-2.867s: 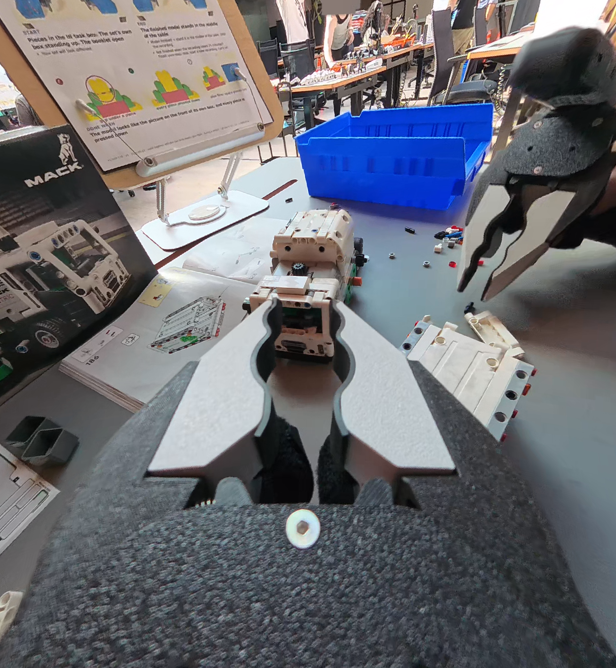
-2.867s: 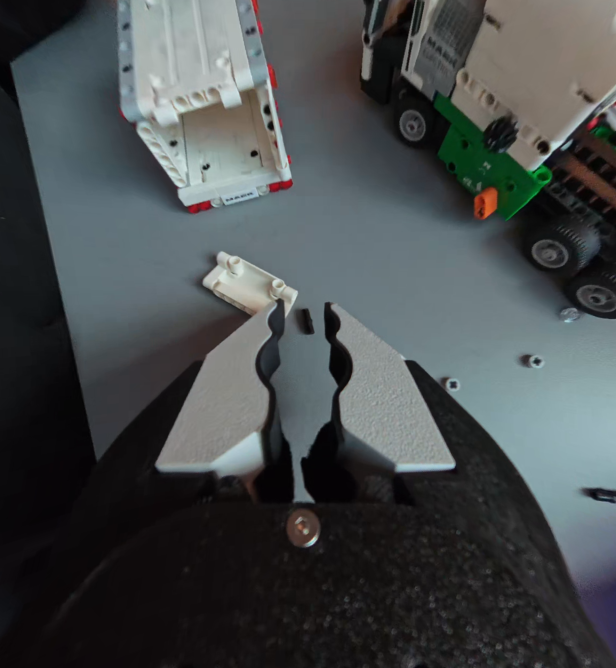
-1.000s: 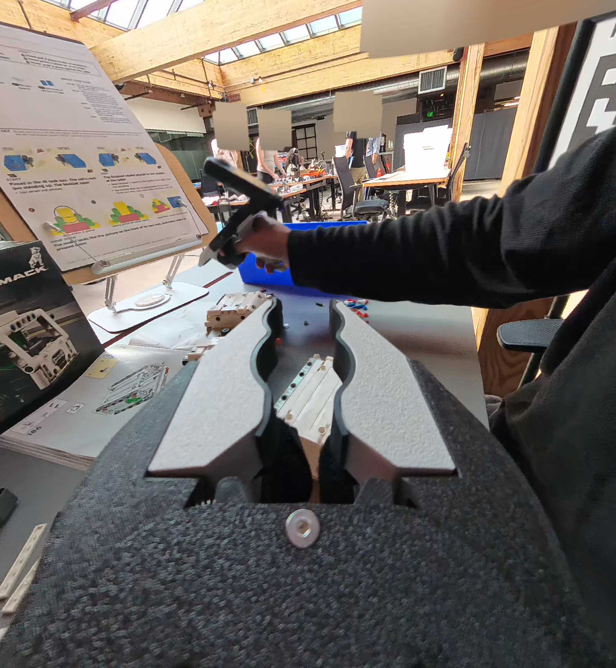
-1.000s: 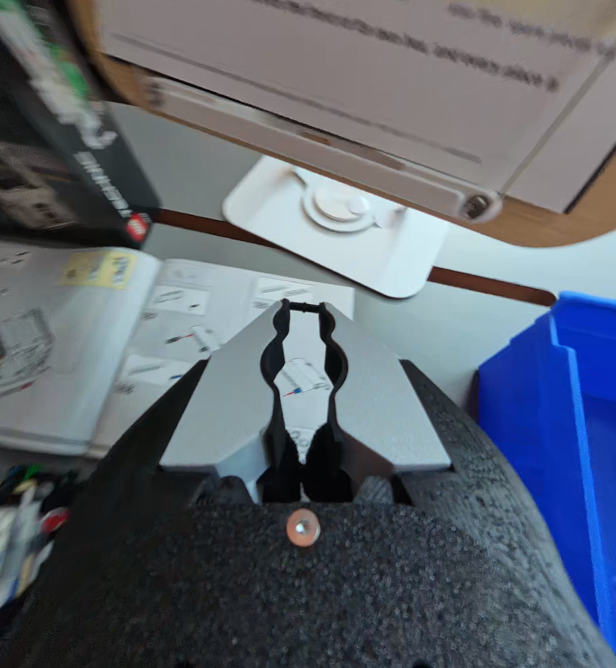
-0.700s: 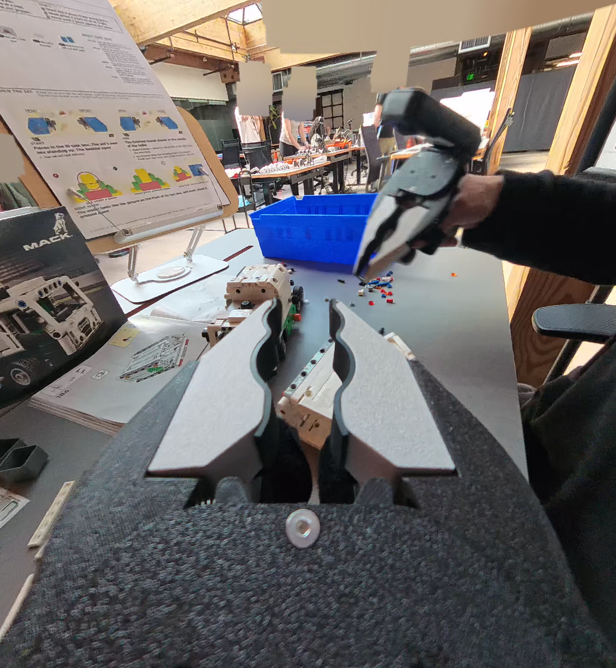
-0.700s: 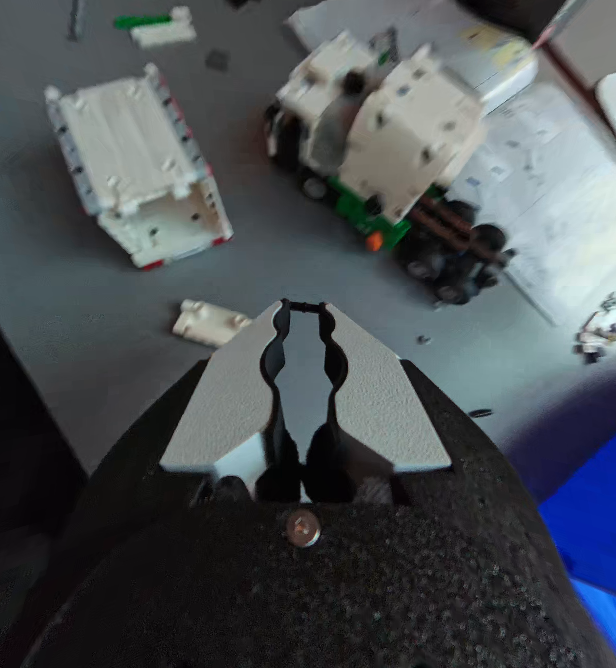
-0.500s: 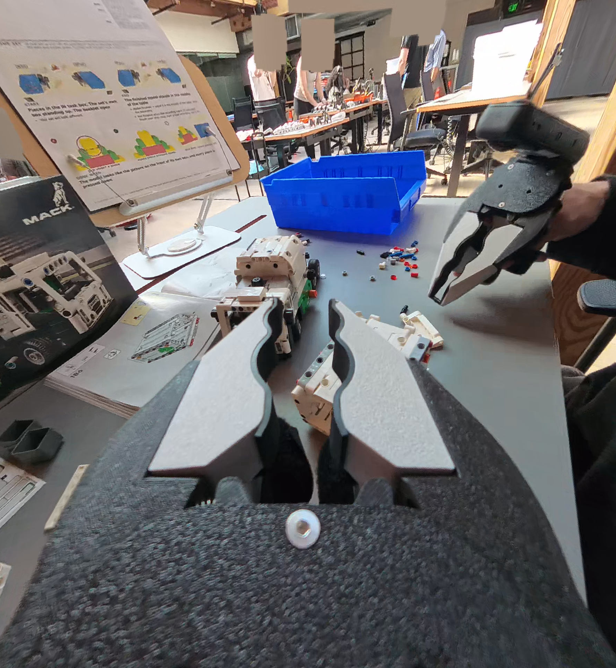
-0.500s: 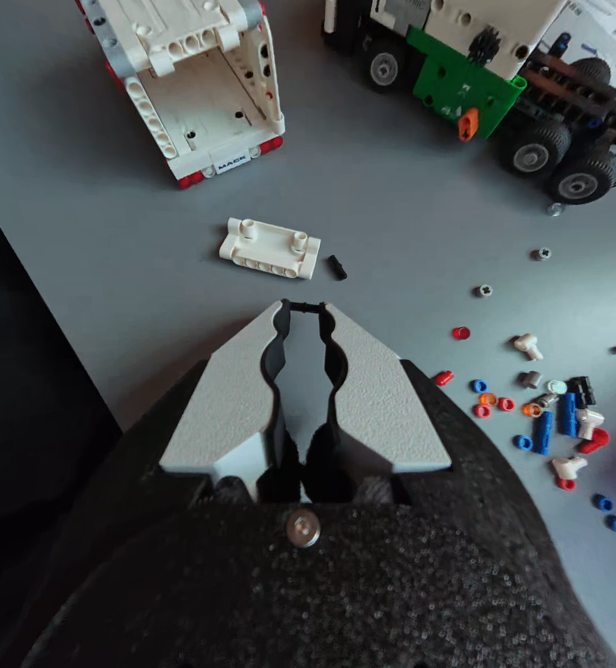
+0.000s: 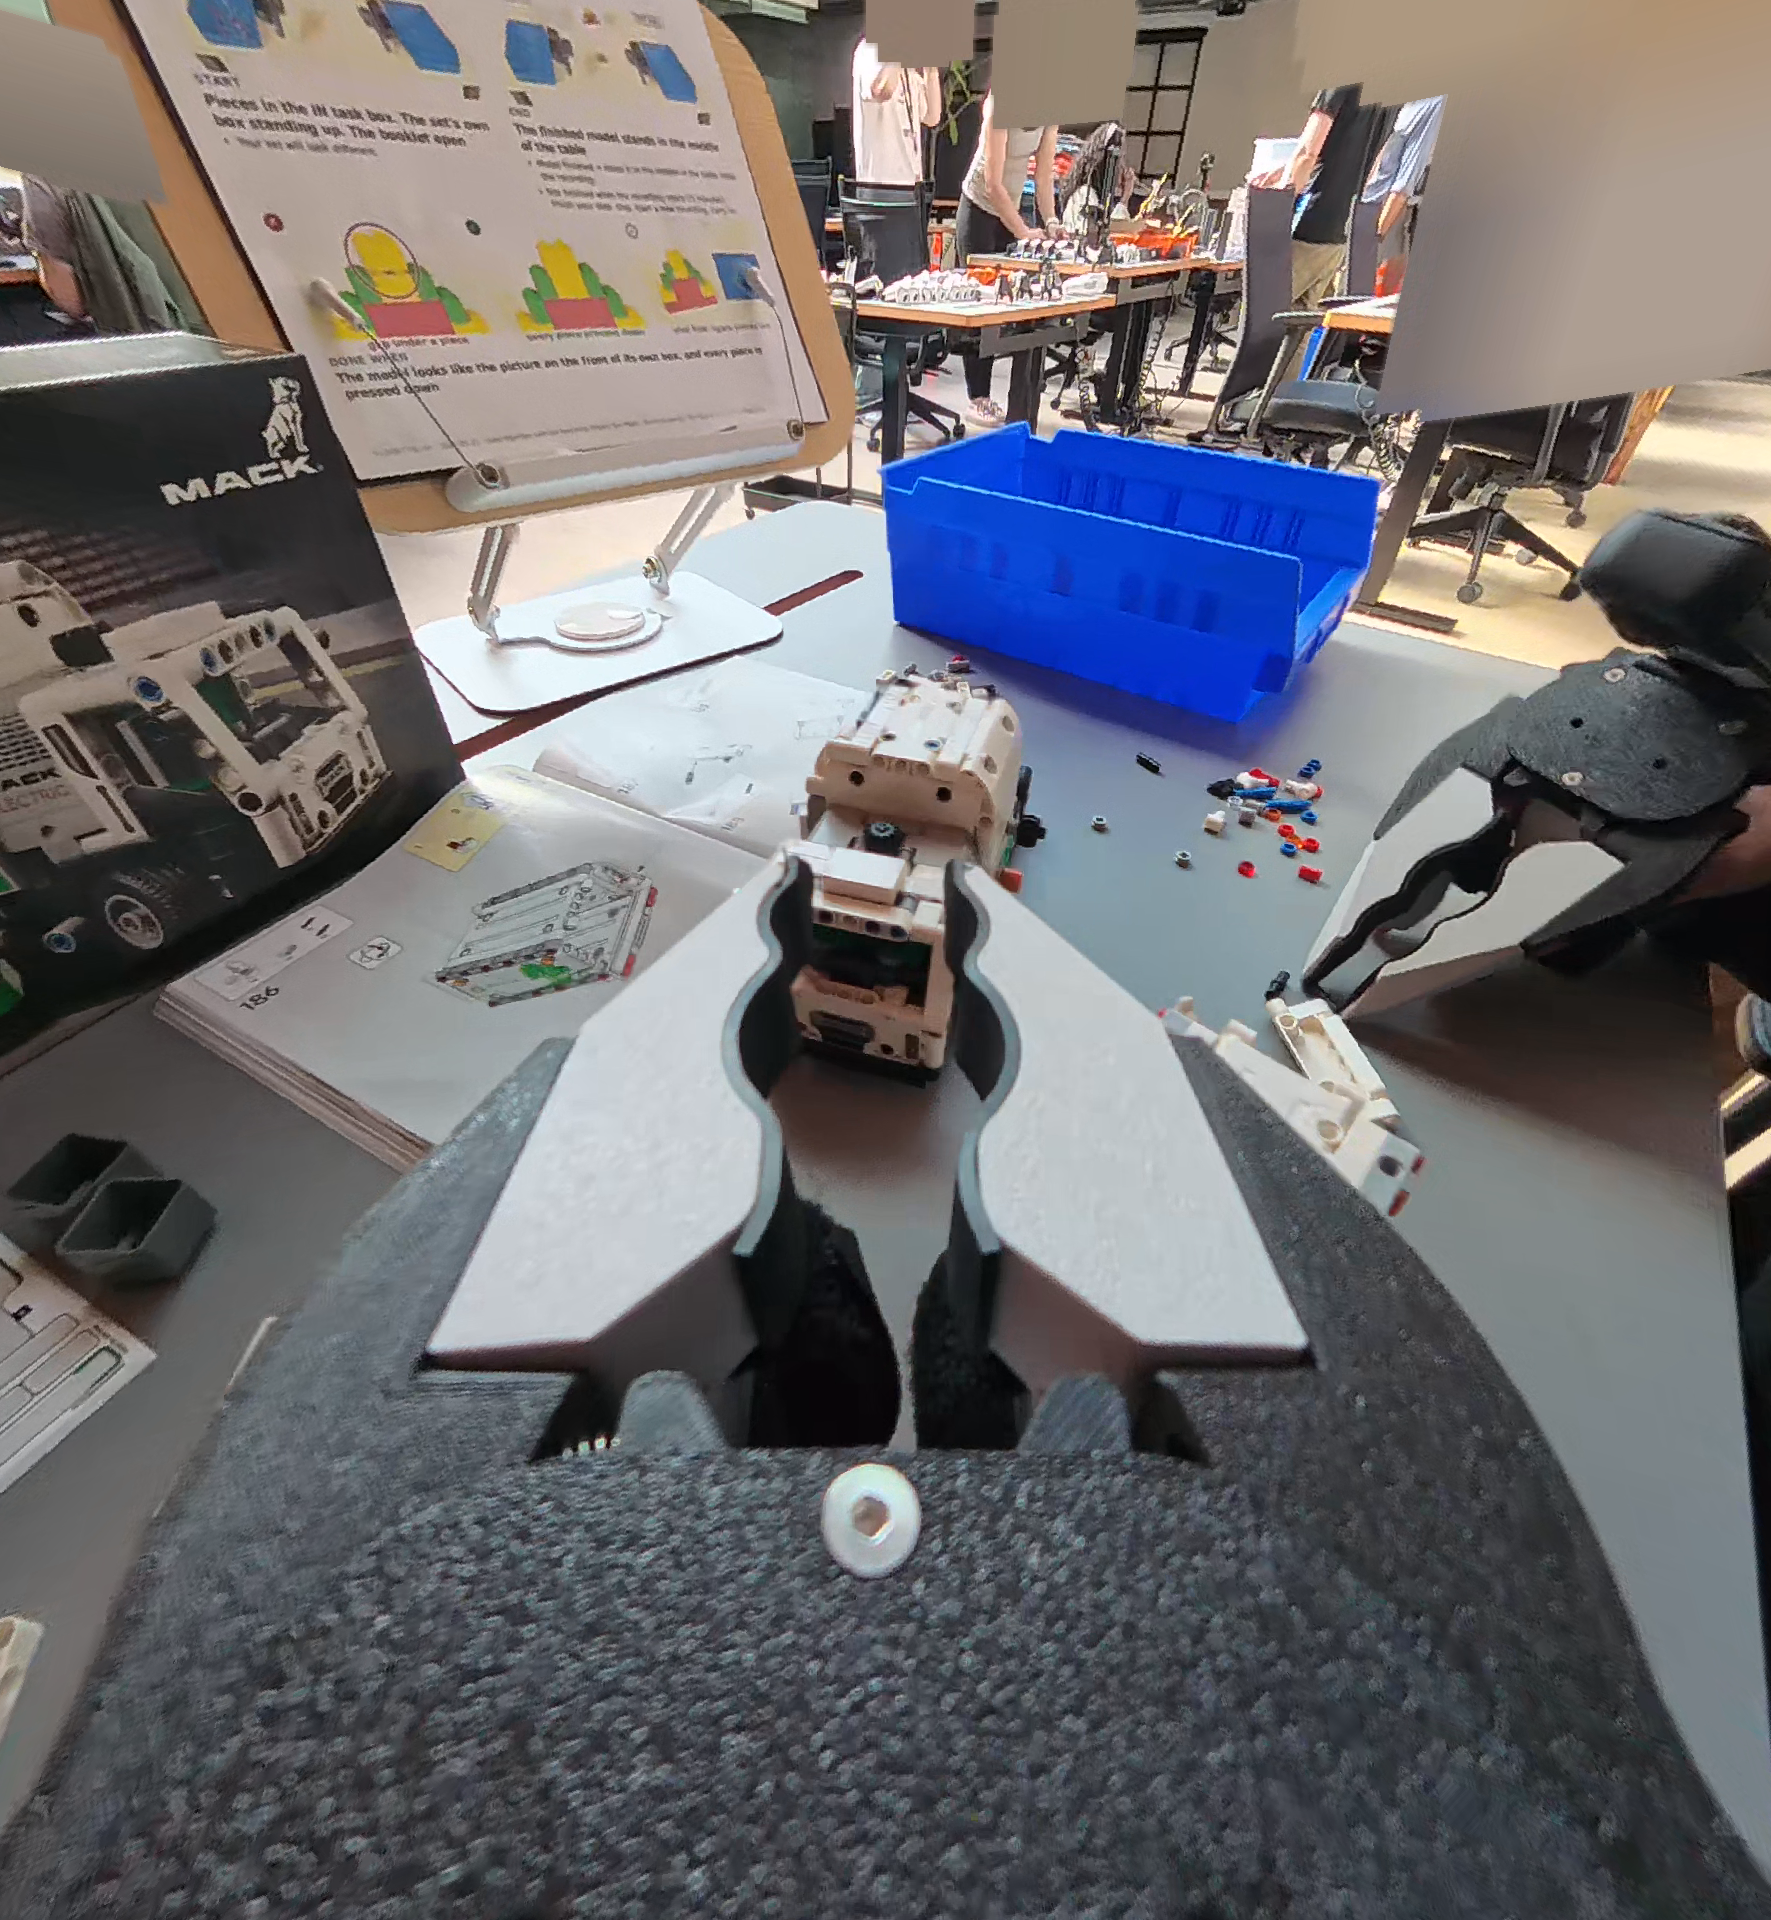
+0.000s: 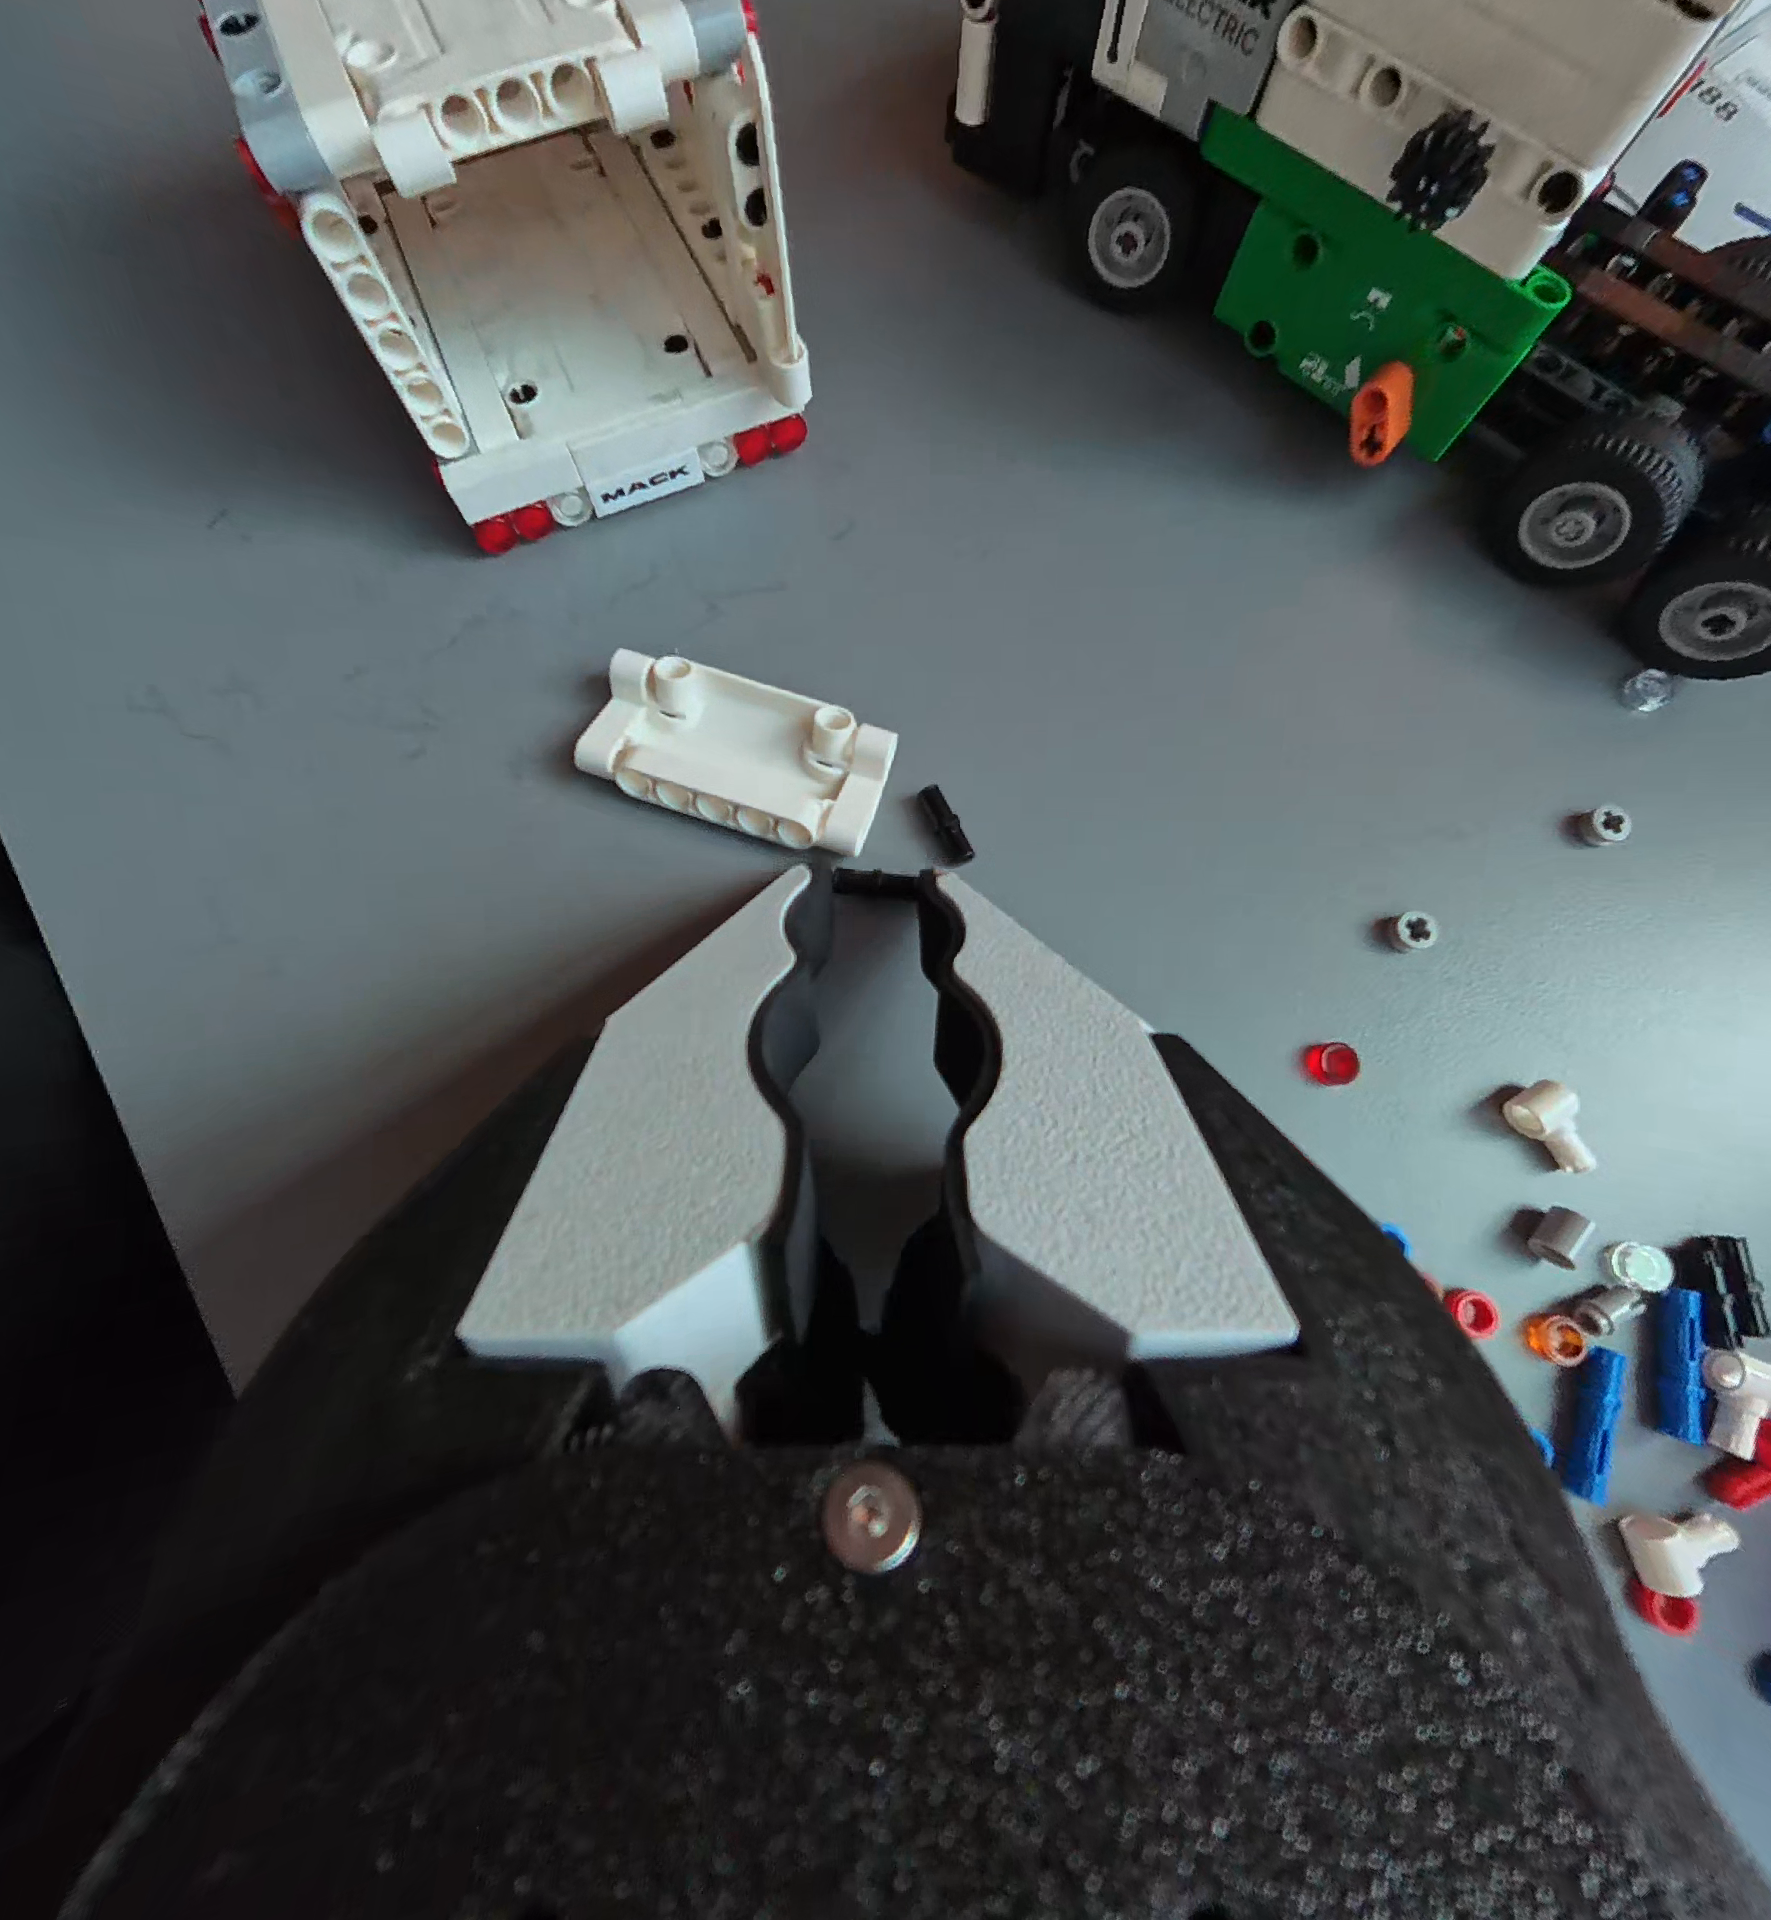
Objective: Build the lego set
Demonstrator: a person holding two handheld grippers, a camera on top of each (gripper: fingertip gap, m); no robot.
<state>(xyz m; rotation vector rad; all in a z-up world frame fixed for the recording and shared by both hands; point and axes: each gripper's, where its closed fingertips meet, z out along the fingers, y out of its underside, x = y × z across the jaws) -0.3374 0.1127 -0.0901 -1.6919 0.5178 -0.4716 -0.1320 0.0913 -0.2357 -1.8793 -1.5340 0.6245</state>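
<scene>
The white Lego truck [image 9: 907, 790] stands mid-table, and its cab shows in the gap between my left gripper's [image 9: 876, 883] fingers. That gripper is open and empty. My right gripper [image 10: 876, 883] is shut on a small black pin [image 10: 873, 883] held crosswise at its tips, just above the table. A white studded panel [image 10: 735, 764] and a second black pin [image 10: 945, 823] lie just beyond its tips. The white truck body [image 10: 548, 281] lies open side up at the far left. The chassis with its green panel [image 10: 1380, 270] is at the far right. The right gripper also shows in the left wrist view [image 9: 1328, 977].
A blue bin [image 9: 1120, 571] stands at the back. The set's box [image 9: 133, 675] and the open booklet [image 9: 507, 935] are at the left, with a sheet on a stand [image 9: 507, 260] behind. Small loose pieces [image 10: 1639, 1351] lie right of my right gripper. The table edge [image 10: 81, 935] is on its left. Spacing between my two grippers at the tips: around 25 centimetres.
My right gripper came down from the stand to the table beside the white panel, with the pin still in it. My left gripper swung to face the truck.
</scene>
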